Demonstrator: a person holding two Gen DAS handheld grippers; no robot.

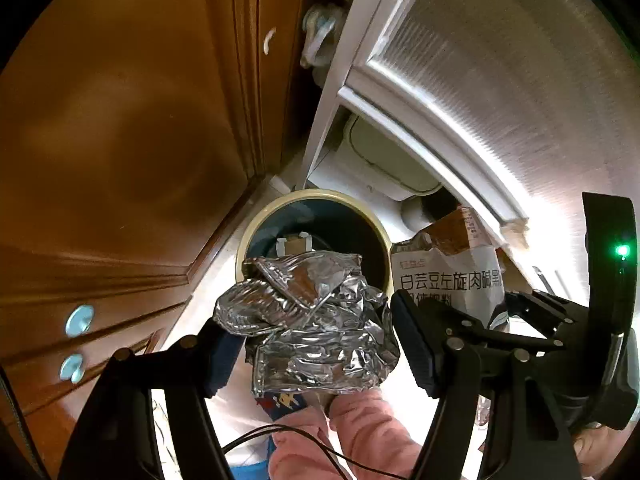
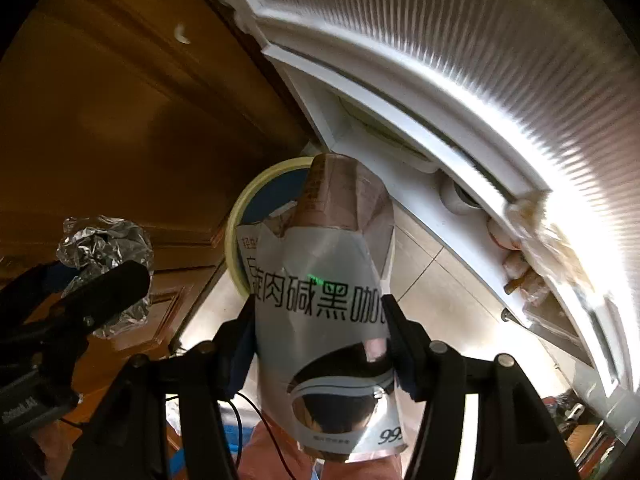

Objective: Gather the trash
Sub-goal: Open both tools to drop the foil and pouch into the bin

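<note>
In the left wrist view, the left gripper (image 1: 316, 328) holds a crumpled silver foil wrapper (image 1: 308, 320). Its jaws look fairly wide apart, with the foil bulging between them; the left pad presses into the foil's edge, but contact at the right pad is hard to confirm. Straight ahead of the fingertips and below them stands a round bin (image 1: 376, 220) with a pale yellow rim and a dark lining. The foil overlaps the near part of the rim, so the opening lies just forward of the load. Inside, a small brown piece with white corners (image 1: 294, 244) is visible; the rest of the interior is dark. To the right of these jaws, the right gripper (image 1: 492, 312) carries a torn coffee packet (image 1: 448, 276) with Chinese print, level with the rim's right side. A wooden cabinet (image 1: 120, 140) stands to the left and a white ribbed glass door (image 1: 500, 80) to the upper right.

In the right wrist view, the right gripper (image 2: 320, 344) is closed onto the coffee packet (image 2: 328, 304), a pad on each side edge. The packet's long axis runs forward along the fingers, its torn end pointing toward the bin (image 2: 240, 208), which shows ahead and slightly left, mostly hidden behind the packet. The left gripper (image 2: 100, 280) and its foil wrapper (image 2: 104, 252) sit well to the left.

Judging from both views, each load probably needs only a short forward carry before release, and the left one looks nearer the opening.
</note>
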